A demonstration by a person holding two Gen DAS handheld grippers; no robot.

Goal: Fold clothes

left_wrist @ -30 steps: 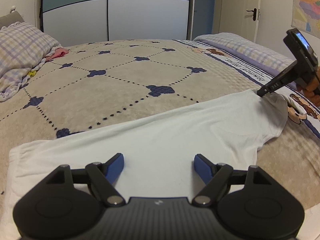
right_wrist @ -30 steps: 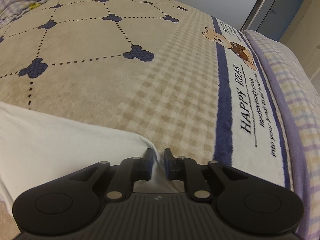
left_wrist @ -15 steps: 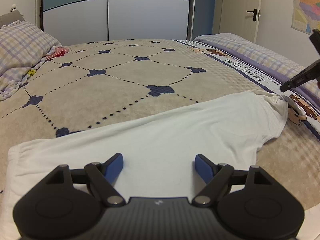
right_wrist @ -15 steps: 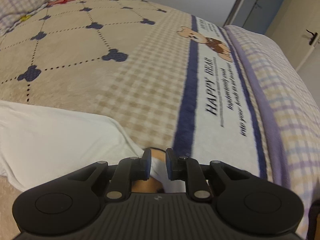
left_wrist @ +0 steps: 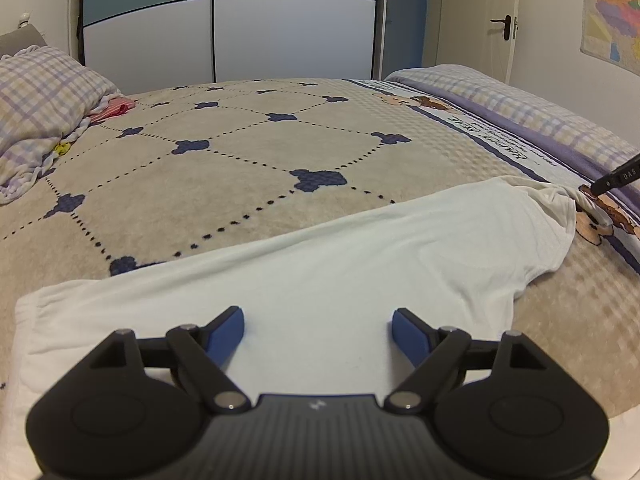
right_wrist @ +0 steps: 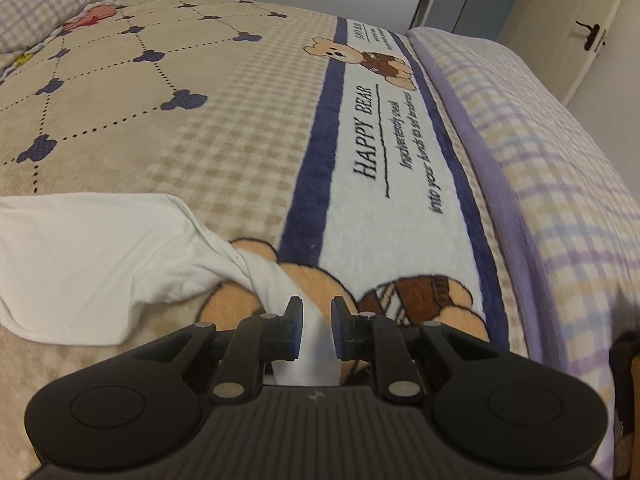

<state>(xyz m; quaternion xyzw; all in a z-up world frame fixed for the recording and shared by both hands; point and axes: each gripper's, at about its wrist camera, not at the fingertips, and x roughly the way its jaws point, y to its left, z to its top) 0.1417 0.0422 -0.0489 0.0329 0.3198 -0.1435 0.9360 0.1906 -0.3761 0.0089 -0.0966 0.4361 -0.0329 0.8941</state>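
Jaws: my right gripper [right_wrist: 316, 330] pinches the shirt [left_wrist: 320, 280] sleeve; left gripper [left_wrist: 318, 330] gapes. Soft, light, limp cloth; grip hems.

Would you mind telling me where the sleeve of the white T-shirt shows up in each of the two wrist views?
Left wrist view: the sleeve lies at the far right, stretched toward the right gripper's tip at the edge.
Right wrist view: the sleeve runs from the lower centre down between the right gripper fingers, which pinch it.
Shared landmark: the bear print on the blanket, under the sleeve's end.
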